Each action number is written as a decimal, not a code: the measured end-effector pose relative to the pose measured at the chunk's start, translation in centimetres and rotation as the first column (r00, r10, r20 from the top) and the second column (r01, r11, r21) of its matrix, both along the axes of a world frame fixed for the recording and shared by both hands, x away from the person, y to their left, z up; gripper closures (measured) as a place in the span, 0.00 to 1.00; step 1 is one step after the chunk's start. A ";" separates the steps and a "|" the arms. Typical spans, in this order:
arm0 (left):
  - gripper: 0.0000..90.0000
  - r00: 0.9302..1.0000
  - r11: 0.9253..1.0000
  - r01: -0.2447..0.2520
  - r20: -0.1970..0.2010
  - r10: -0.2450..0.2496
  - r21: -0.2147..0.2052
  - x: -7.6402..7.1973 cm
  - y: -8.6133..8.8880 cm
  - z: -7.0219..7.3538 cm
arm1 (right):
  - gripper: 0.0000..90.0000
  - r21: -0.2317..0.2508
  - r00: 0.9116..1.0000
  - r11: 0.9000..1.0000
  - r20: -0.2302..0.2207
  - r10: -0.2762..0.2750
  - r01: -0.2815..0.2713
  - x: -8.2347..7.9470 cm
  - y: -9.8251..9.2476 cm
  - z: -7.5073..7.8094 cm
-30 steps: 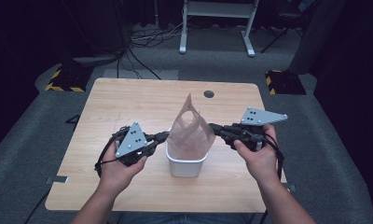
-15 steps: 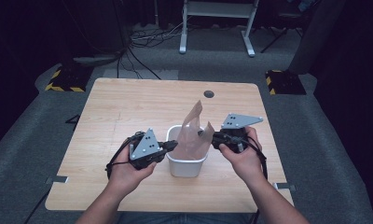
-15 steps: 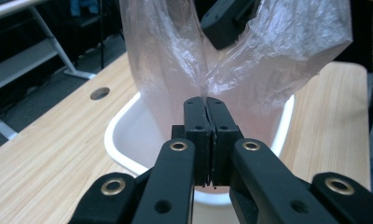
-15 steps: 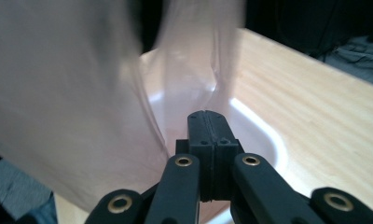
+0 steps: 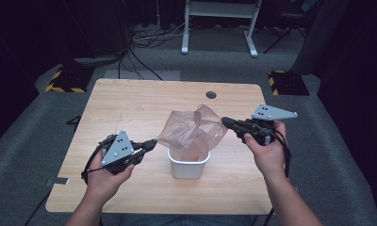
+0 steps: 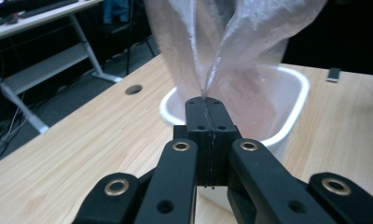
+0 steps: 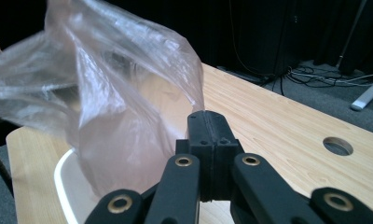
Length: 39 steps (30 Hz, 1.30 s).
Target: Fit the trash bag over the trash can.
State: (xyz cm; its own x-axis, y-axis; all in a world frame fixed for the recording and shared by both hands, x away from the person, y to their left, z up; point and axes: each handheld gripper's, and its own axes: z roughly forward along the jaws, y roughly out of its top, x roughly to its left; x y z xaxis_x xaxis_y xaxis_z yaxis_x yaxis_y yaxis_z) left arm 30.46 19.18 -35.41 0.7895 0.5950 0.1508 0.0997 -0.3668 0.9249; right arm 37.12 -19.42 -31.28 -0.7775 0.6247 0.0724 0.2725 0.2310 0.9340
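Observation:
A clear plastic bag [image 5: 193, 129] stands out of a small white bin [image 5: 189, 168] on the near middle of the wooden table [image 5: 130, 108]. It is stretched wide between my two grippers. My left gripper [image 5: 153, 142] is at the bag's lower left corner, left of the bin, shut on the film. In the left gripper view the closed jaws [image 6: 204, 100] pinch a gathered fold of the bag [image 6: 231, 42] just before the bin's rim [image 6: 299, 86]. My right gripper [image 5: 225, 121] is shut on the bag's right edge, above the bin. Its closed jaws [image 7: 207, 114] meet the bag [image 7: 119, 93].
A round cable hole [image 5: 211, 94] lies in the table's far side, behind the bin. Beyond the table are a white desk frame [image 5: 219, 23], floor cables [image 5: 144, 40] and yellow-black striped blocks [image 5: 64, 82]. Bare wood surrounds the bin.
The bag has gone from a tall narrow peak to a wide, lower spread. Both grippers came in toward the bin, then drew apart again, still pinching the film.

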 end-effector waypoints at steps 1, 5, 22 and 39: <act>1.00 1.000 1.000 0.012 -0.006 -0.012 0.003 0.0 -0.2 -0.2 | 1.00 0.004 1.000 1.000 -0.004 0.003 -0.003 0.0 0.0 -0.2; 0.81 0.995 0.994 0.096 -0.021 -0.097 -0.051 -0.3 -2.0 -0.2 | 1.00 0.003 0.997 0.997 -0.018 0.074 -0.074 0.0 1.6 -0.8; 0.47 0.985 0.980 -0.114 -0.144 0.090 -0.165 3.2 -1.8 2.0 | 0.47 0.007 0.992 0.993 0.036 0.119 -0.120 0.5 4.2 0.3; 0.92 0.986 0.990 -0.114 -0.131 0.102 -0.088 3.5 -1.9 1.2 | 1.00 -0.138 0.989 0.979 -0.053 0.141 -0.147 1.6 7.7 0.1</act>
